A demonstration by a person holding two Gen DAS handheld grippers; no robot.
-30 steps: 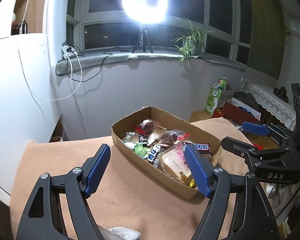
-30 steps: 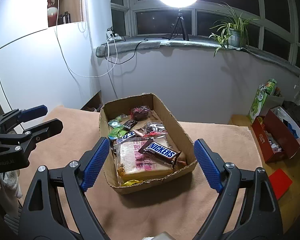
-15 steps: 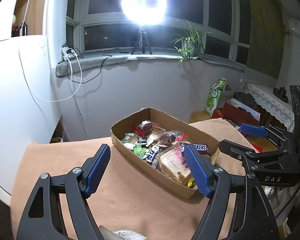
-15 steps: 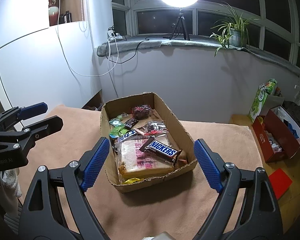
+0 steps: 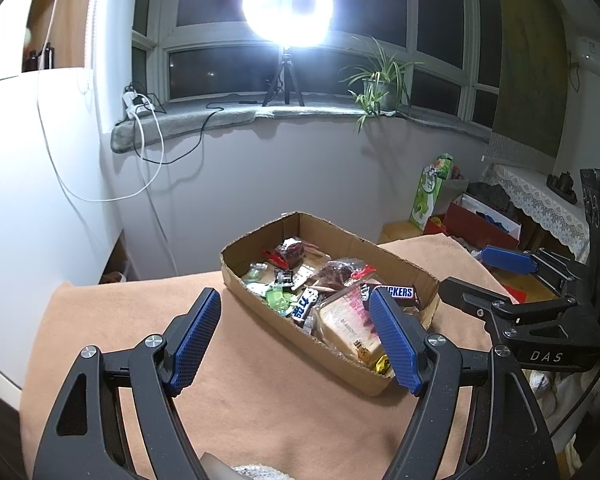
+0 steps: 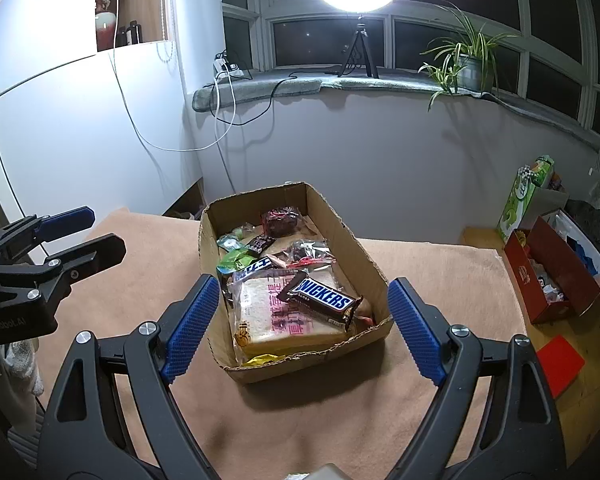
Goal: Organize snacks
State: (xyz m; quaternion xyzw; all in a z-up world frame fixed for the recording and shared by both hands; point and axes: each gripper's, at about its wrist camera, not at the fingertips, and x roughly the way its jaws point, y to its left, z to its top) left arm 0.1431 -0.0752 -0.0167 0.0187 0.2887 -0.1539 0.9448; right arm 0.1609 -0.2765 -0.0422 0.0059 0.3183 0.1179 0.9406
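Observation:
An open cardboard box (image 6: pixel 364 264) (image 5: pixel 260 304) sits on a tan cloth-covered table (image 6: pixel 140 248). It holds several snacks: a Snickers bar (image 6: pixel 320 300) (image 5: pixel 396 293) lying on a wrapped bread loaf (image 6: pixel 284 320) (image 5: pixel 344 324), green packets (image 6: pixel 234 258) and a dark red packet (image 6: pixel 280 220). My right gripper (image 6: pixel 300 324) hovers open in front of the box with nothing between its blue pads. My left gripper (image 5: pixel 296 340) is open and empty, above the cloth at the box's near-left side. Each gripper appears in the other's view, the left one (image 6: pixel 80 236) and the right one (image 5: pixel 480 280).
A ring light on a tripod (image 6: pixel 356 8) and a potted plant (image 6: pixel 468 64) stand on the windowsill. White cables (image 5: pixel 140 152) hang down the wall. To the right, on the floor, are a red box (image 6: pixel 556 276), a green carton (image 6: pixel 524 196) and a red card (image 6: pixel 556 364).

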